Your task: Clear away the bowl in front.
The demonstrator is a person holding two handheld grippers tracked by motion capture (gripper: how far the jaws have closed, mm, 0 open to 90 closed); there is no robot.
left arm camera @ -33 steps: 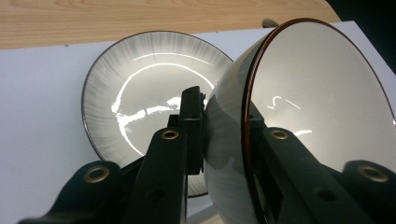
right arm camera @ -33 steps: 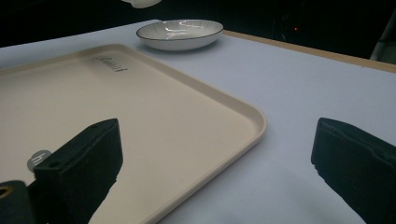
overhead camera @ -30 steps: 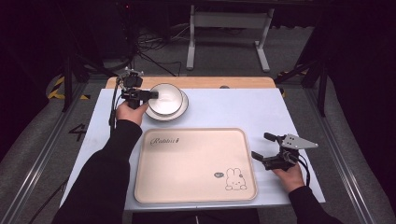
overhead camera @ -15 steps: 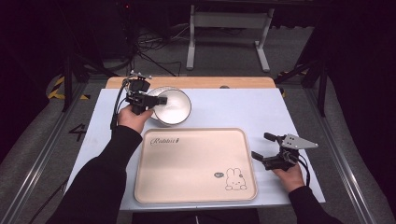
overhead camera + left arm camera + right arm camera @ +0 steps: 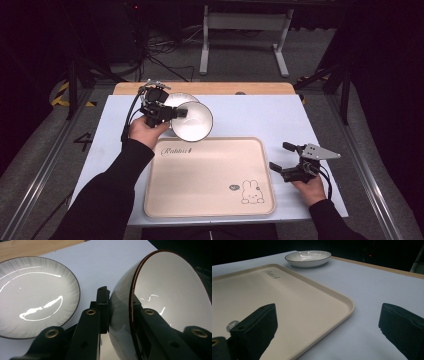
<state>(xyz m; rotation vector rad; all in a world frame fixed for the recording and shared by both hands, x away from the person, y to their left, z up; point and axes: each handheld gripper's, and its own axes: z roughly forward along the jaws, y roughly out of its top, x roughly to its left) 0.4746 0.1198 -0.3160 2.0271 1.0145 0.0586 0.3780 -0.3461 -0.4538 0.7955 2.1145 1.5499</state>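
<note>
A white bowl with a dark rim hangs tilted above the table's back left, its mouth facing the camera. My left gripper is shut on its rim. In the left gripper view one jaw presses the bowl's outer wall and the other sits inside, with the left gripper clamping the rim. A shallow white plate lies on the table behind it, also in the left gripper view. My right gripper rests open beside the tray's right edge, nothing between its jaws.
A beige tray with a rabbit print lies flat in the table's middle; its corner is just left of the right gripper. The plate stands beyond the tray. A wooden strip runs along the table's far edge.
The left hand has lifted the bowl off the plate and carried it to the right, toward the tray's far left corner, tilting it. The right gripper has stayed still.
</note>
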